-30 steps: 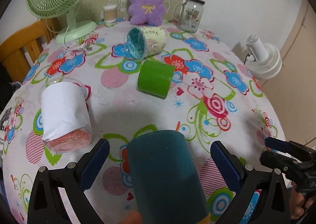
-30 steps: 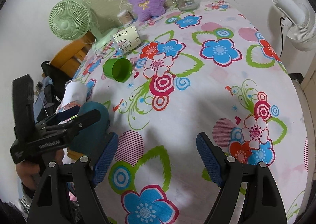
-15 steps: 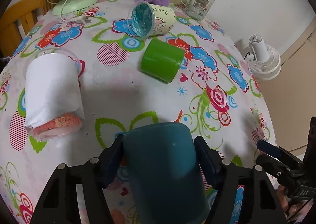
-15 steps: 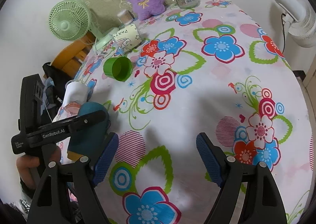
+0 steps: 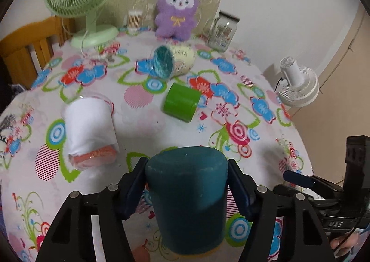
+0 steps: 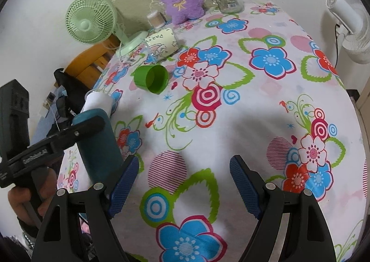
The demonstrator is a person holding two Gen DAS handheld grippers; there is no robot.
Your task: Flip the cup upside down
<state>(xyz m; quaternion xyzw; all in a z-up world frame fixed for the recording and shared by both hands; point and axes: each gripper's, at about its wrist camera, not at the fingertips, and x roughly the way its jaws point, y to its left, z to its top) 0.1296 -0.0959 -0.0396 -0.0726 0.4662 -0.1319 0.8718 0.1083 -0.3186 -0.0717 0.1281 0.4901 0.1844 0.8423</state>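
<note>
My left gripper [image 5: 186,183] is shut on a dark teal cup [image 5: 187,201], its closed base pointing up and away from the camera. The right wrist view shows the same teal cup [image 6: 99,146] held tilted, lifted above the table's left side. A green cup [image 5: 181,105] lies on its side mid-table, also in the right wrist view [image 6: 152,78]. A white cup [image 5: 89,130] lies on its side at left. A printed paper cup [image 5: 173,64] lies on its side farther back. My right gripper [image 6: 183,181] is open and empty above the flowered tablecloth.
A green desk fan [image 5: 85,0], a purple plush toy [image 5: 177,11], a glass jar [image 5: 222,30] and a small pot of cotton swabs [image 5: 134,20] stand along the table's back. A white fan [image 5: 298,86] stands off the right edge. A wooden chair [image 5: 30,42] is at left.
My left gripper closed on the teal cup, which lay open between the fingers a second ago, and has lifted and tilted it up. The right gripper has barely moved.
</note>
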